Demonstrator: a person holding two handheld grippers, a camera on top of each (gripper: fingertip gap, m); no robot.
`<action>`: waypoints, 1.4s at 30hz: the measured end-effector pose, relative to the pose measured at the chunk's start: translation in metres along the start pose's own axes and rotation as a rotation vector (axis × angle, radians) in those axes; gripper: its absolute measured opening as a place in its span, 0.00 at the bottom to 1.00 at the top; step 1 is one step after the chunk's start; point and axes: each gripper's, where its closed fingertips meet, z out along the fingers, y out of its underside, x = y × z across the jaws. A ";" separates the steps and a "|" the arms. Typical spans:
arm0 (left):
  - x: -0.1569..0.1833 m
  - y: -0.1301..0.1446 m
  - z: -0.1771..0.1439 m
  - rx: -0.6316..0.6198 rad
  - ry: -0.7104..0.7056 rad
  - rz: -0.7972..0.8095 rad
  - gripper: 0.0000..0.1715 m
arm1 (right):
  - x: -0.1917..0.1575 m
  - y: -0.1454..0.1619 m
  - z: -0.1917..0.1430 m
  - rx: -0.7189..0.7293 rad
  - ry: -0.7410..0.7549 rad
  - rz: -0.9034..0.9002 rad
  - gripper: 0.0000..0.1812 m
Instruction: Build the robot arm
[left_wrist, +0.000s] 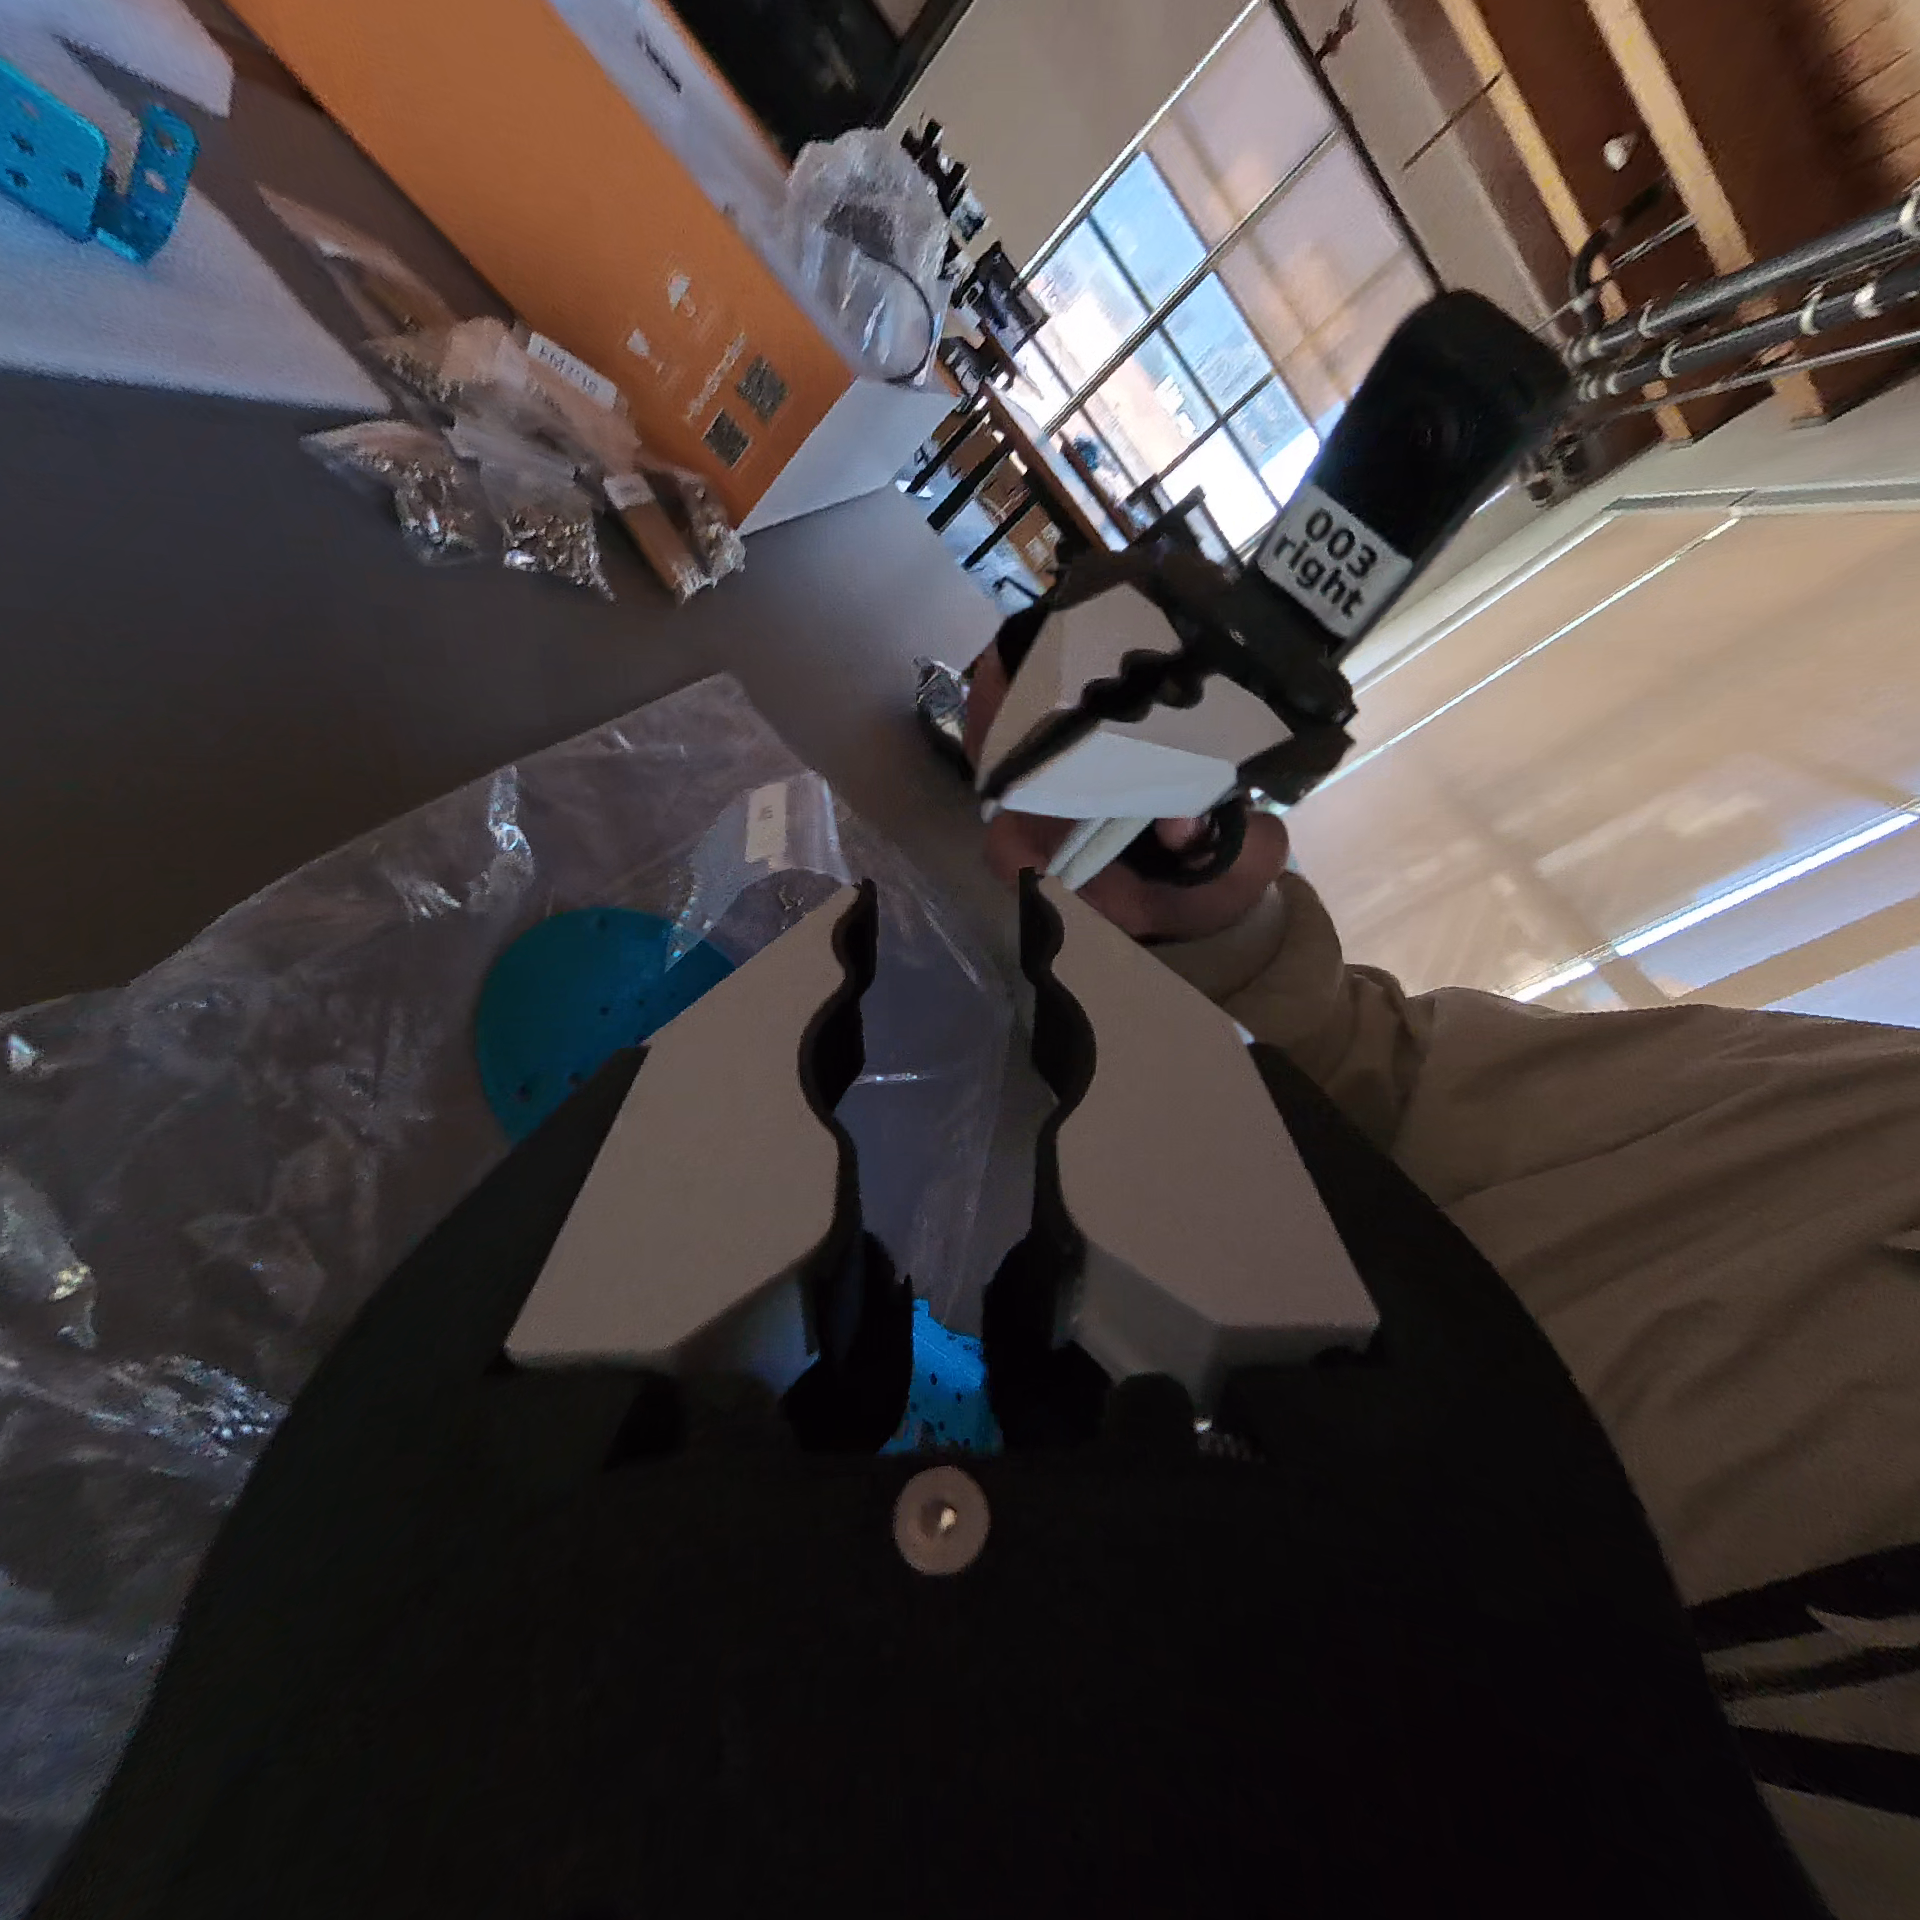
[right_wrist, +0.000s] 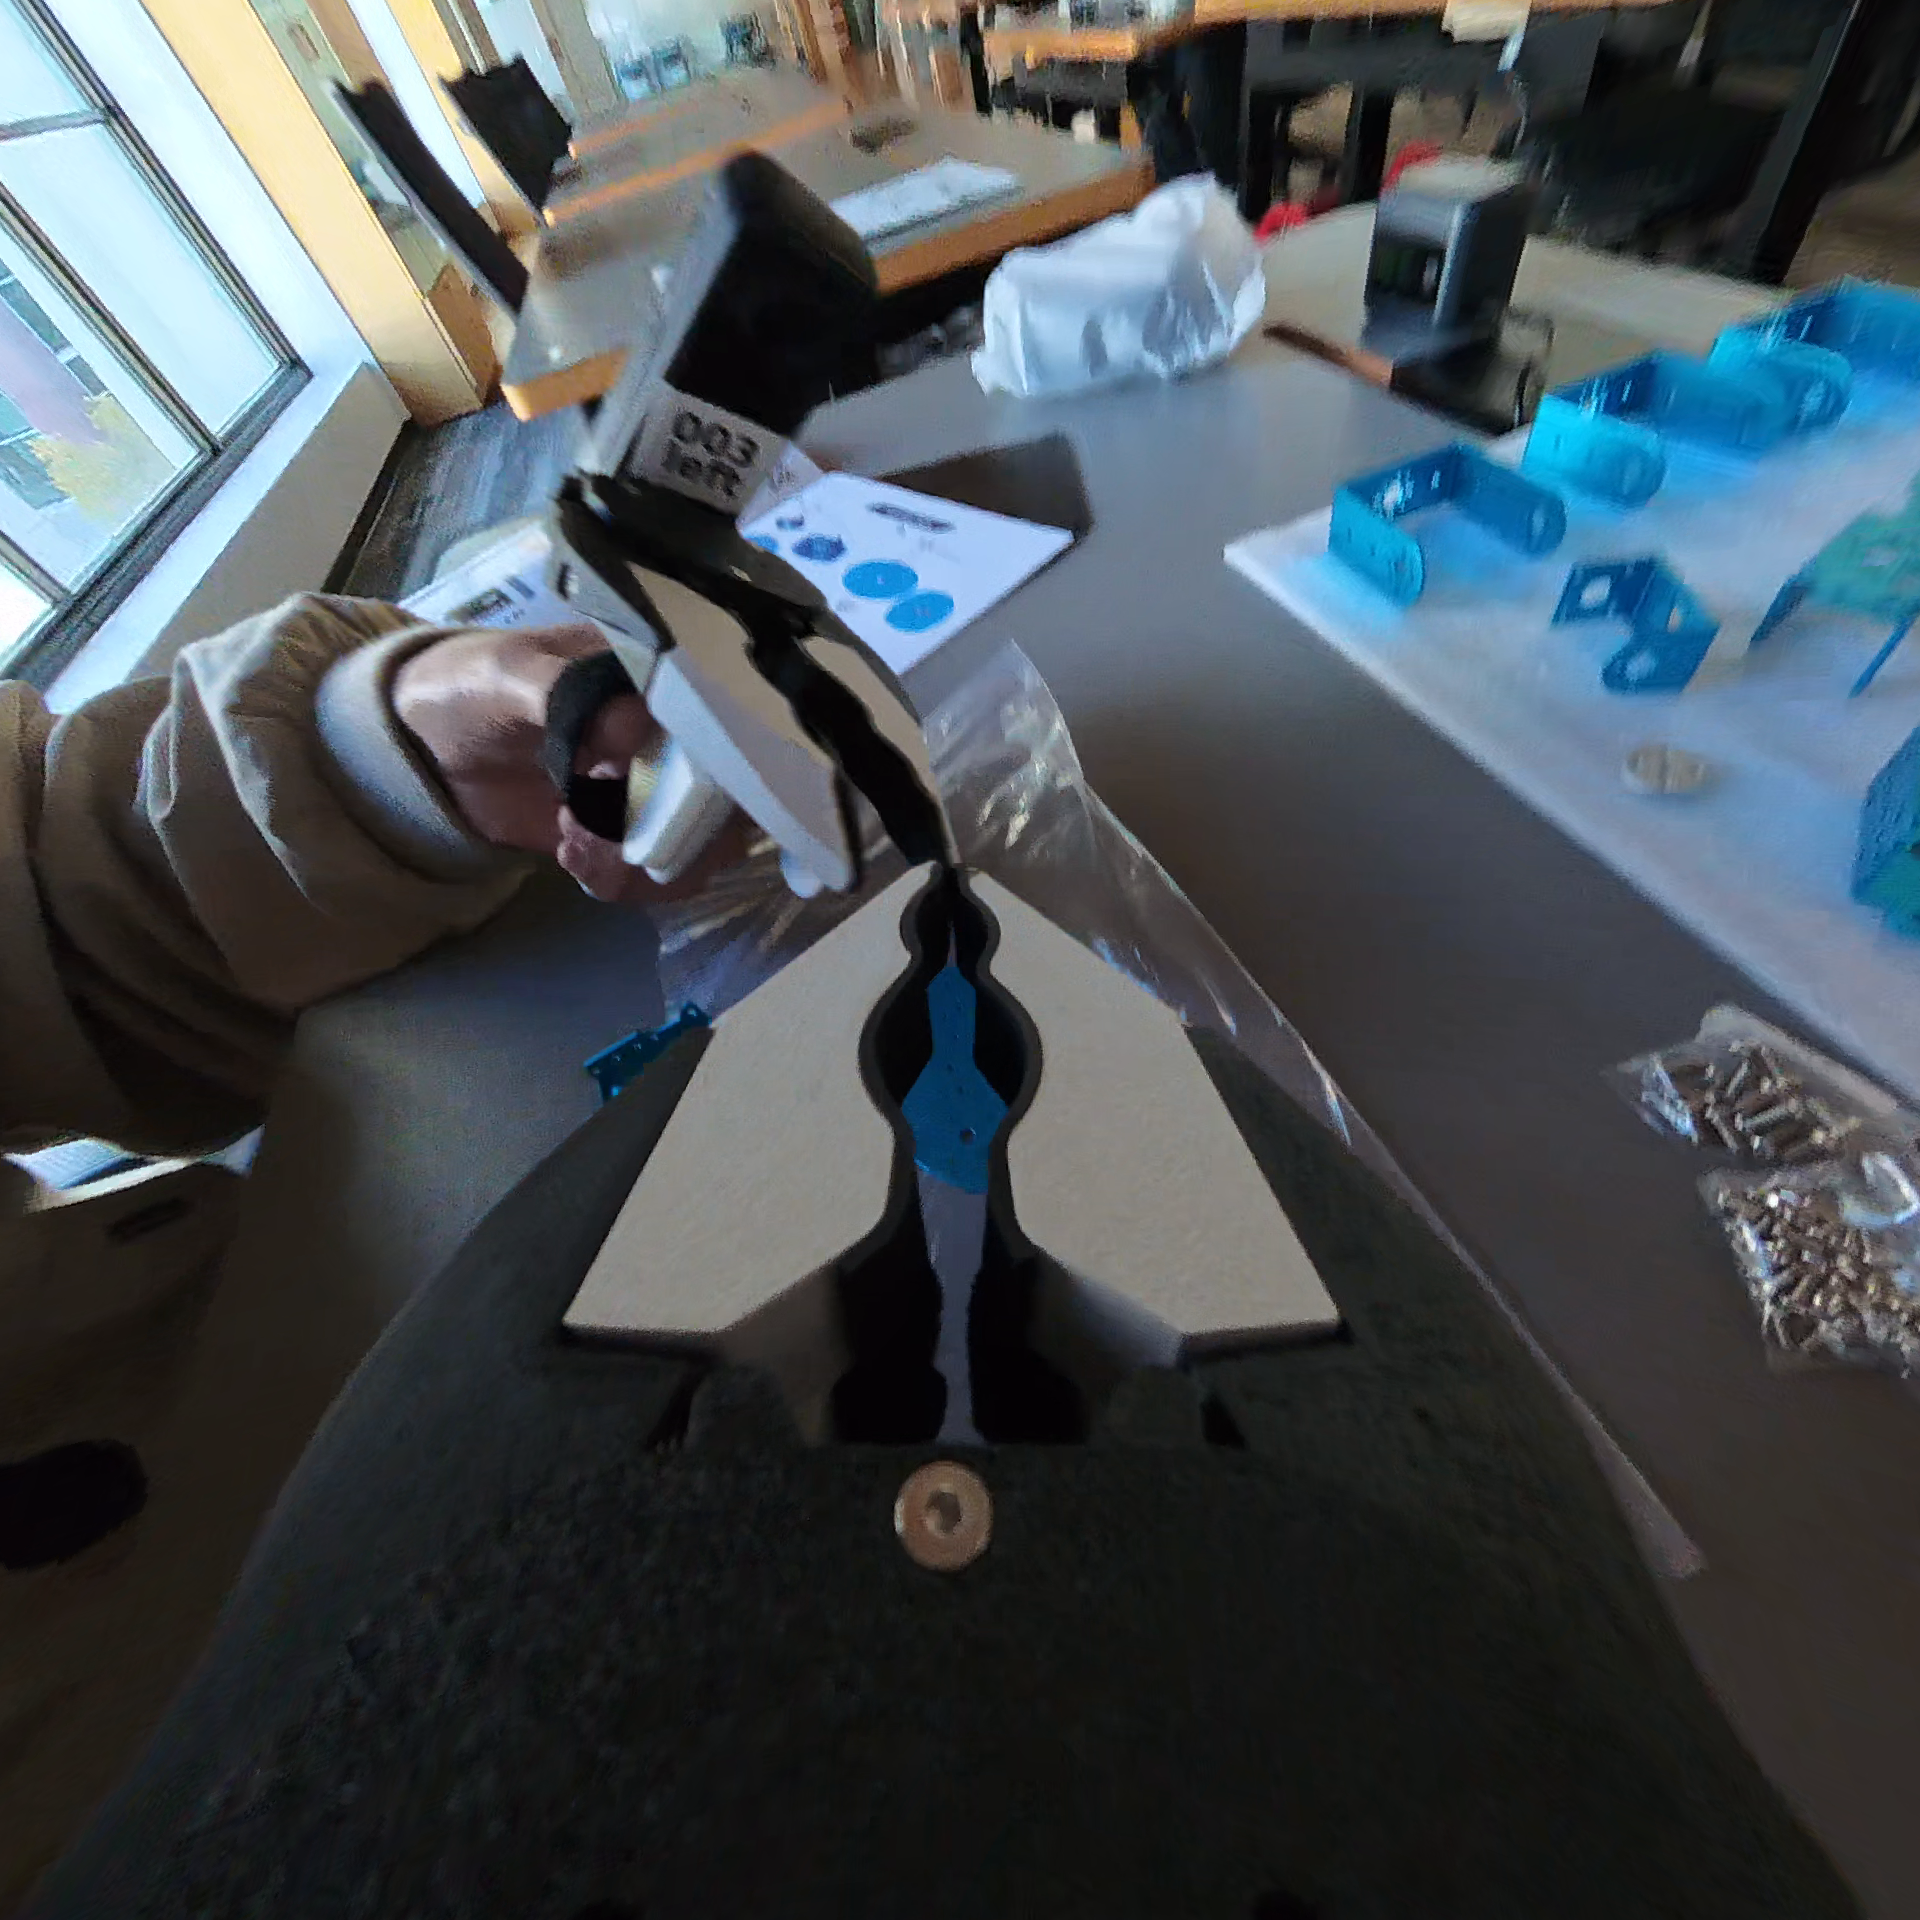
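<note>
A clear plastic bag (left_wrist: 312, 1091) lies crumpled on the grey table (left_wrist: 208, 675) with a blue perforated disc (left_wrist: 571, 1018) inside. My left gripper (left_wrist: 948, 894) is open, its tips just above the bag's right edge, and a blue part (left_wrist: 945, 1382) shows between its jaws. My right gripper (right_wrist: 945, 883) is shut, with its tips pinching the edge of the bag (right_wrist: 1091, 883), and a blue perforated part (right_wrist: 951, 1091) shows through its jaw gap. The right gripper (left_wrist: 987, 805) sits close beyond the left one. The left gripper (right_wrist: 883, 871) nearly meets the right one's tips.
An orange box (left_wrist: 540, 177) and several small bags of screws (left_wrist: 499, 499) lie beyond the bag. A white board (right_wrist: 1558, 779) with blue brackets (right_wrist: 1455, 520) is at the right, with screw bags (right_wrist: 1766, 1195) nearer. A printed sheet (right_wrist: 914, 561) and a white bag (right_wrist: 1122, 291) lie farther off. The grippers are tip to tip, or close to it.
</note>
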 end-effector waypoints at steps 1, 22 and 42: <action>0.001 -0.002 -0.001 0.012 0.006 0.003 0.15 | -0.004 -0.004 0.000 0.019 0.015 -0.019 0.00; -0.083 -0.016 0.011 -0.534 -0.617 0.597 0.18 | 0.061 0.053 -0.013 -0.305 0.302 -0.140 0.08; -0.015 -0.016 0.040 -0.148 -0.106 0.160 0.00 | 0.028 0.024 -0.001 -0.070 0.096 0.113 0.14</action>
